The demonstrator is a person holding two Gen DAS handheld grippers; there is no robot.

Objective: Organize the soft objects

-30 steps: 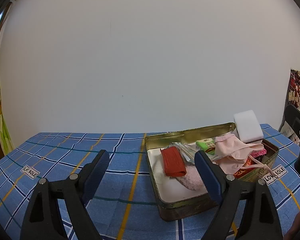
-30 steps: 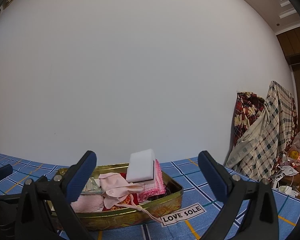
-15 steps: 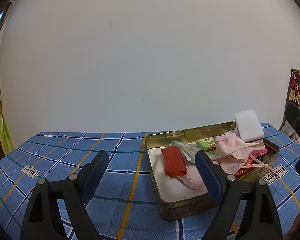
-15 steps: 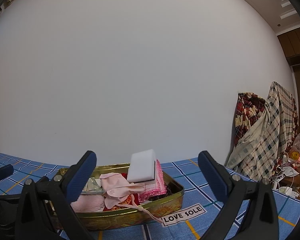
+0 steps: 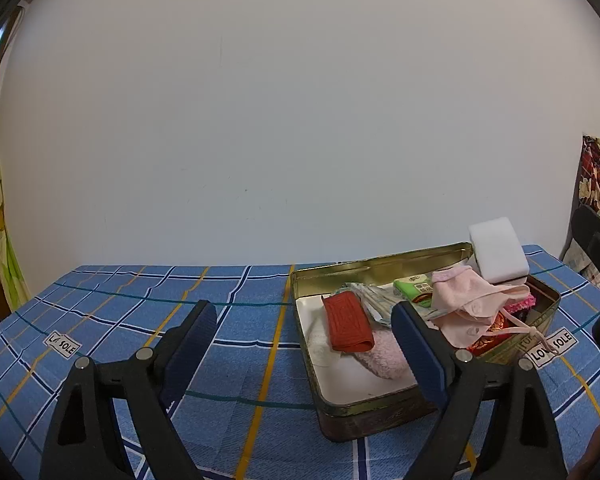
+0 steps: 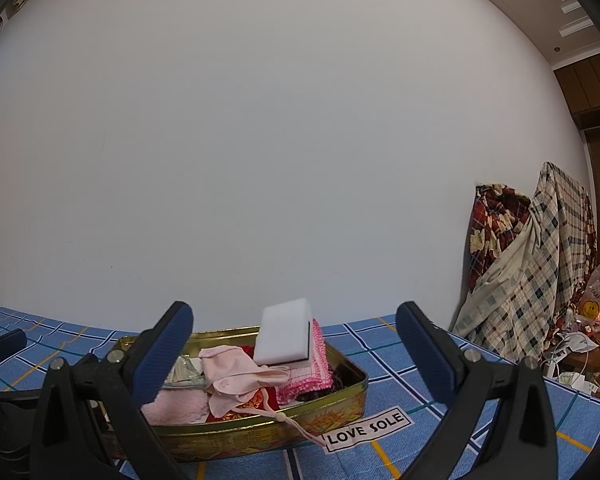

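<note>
A gold metal tin (image 5: 380,266) (image 6: 268,436) stands on the blue checked tablecloth (image 5: 240,320), filled with soft items. Inside lie a red cloth (image 5: 346,322), a fluffy pink piece (image 5: 384,354), a pale pink drawstring pouch (image 5: 468,300) (image 6: 236,376), a green packet (image 5: 414,286) and a pink frilled cloth (image 6: 308,372). A white sponge block (image 5: 498,248) (image 6: 284,336) rests on top at the tin's far right end. My left gripper (image 5: 304,340) hovers open before the tin's left end. My right gripper (image 6: 294,348) is open, framing the sponge from the near side, holding nothing.
"LOVE SOLE" labels (image 6: 368,428) (image 5: 62,344) lie on the cloth. A plain white wall stands right behind the table. Checked and floral fabrics (image 6: 528,264) and a plastic bag (image 6: 598,296) pile up off the table's right end.
Both grippers stay open. The left view has barely shifted; in the right view the tin and sponge sit slightly further right and lower.
</note>
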